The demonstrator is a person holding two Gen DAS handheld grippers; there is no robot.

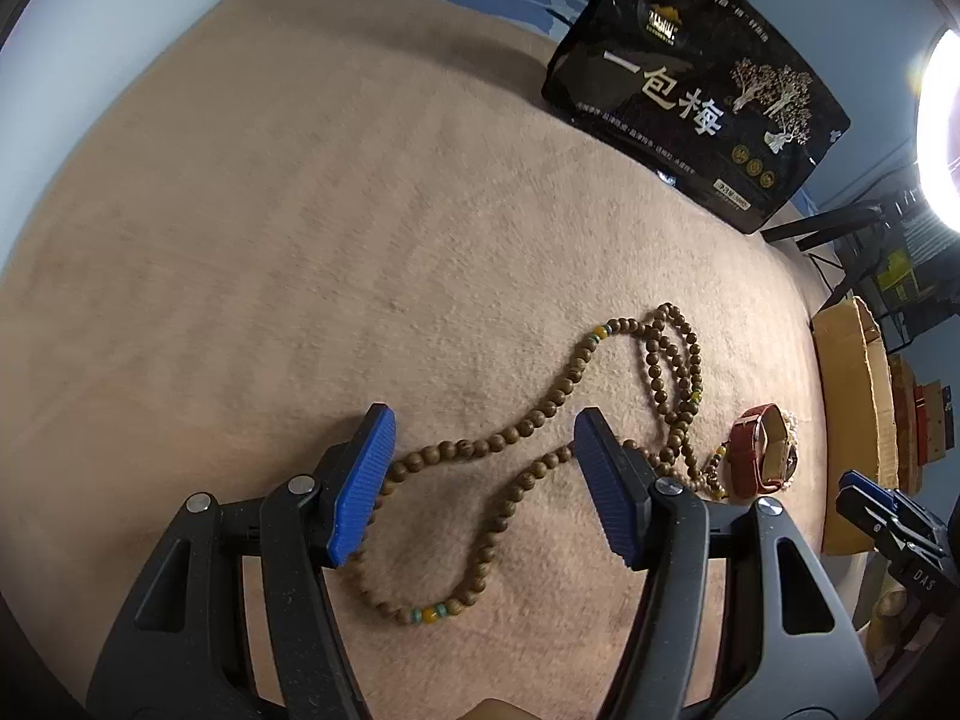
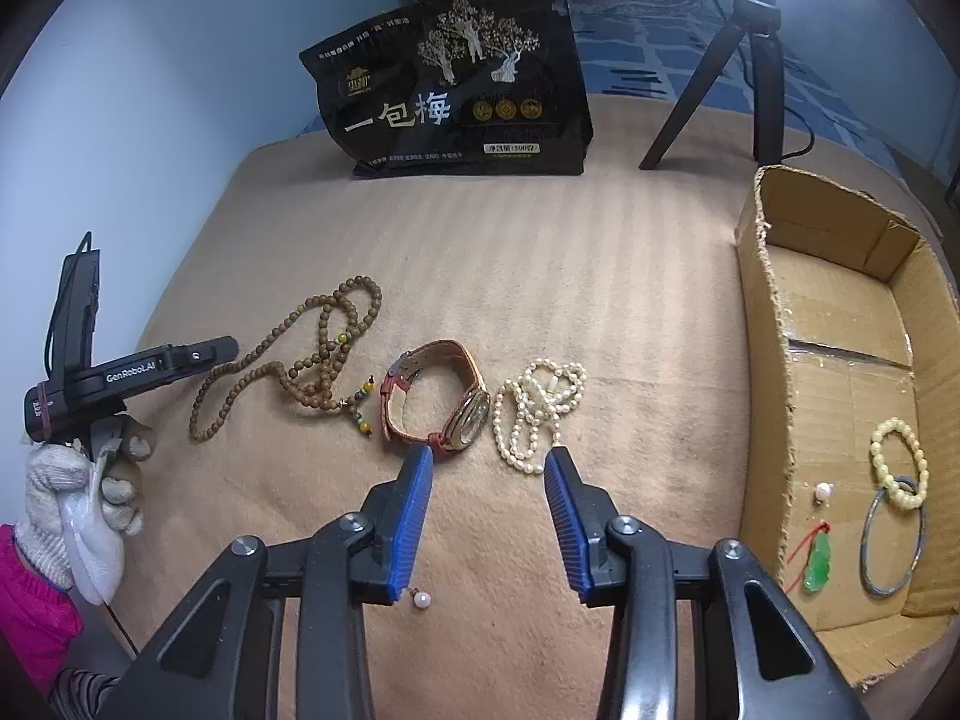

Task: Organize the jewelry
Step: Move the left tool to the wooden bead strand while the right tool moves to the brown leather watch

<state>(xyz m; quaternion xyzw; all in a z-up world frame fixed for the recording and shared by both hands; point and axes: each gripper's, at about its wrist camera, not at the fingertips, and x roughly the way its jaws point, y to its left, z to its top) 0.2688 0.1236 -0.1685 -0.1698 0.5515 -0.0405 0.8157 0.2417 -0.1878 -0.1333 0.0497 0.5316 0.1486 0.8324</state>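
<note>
Left tool (image 1: 483,474): released, jaws wide, low over the tan blanket (image 1: 300,240) covering the worktop, straddling a loop of the wooden bead necklace (image 1: 522,468), which touches neither pad. Right tool (image 2: 487,468): released, jaws apart, holding nothing, poised just short of the red-strapped wristwatch (image 2: 435,399) and the pearl necklace (image 2: 540,405). These three pieces lie in a row, near one another, with broad bare blanket behind them up to the black snack bag (image 2: 456,84) standing at the far edge. A loose pearl earring (image 2: 422,600) lies by the right tool's left pad. The open cardboard box (image 2: 774,324) sits at the worktop's right edge, its ragged near wall beside the pearls; inside lie a pale bead bracelet (image 2: 900,462), a metal bangle (image 2: 888,546), a green pendant (image 2: 819,567) and a second pearl earring (image 2: 823,489).
</note>
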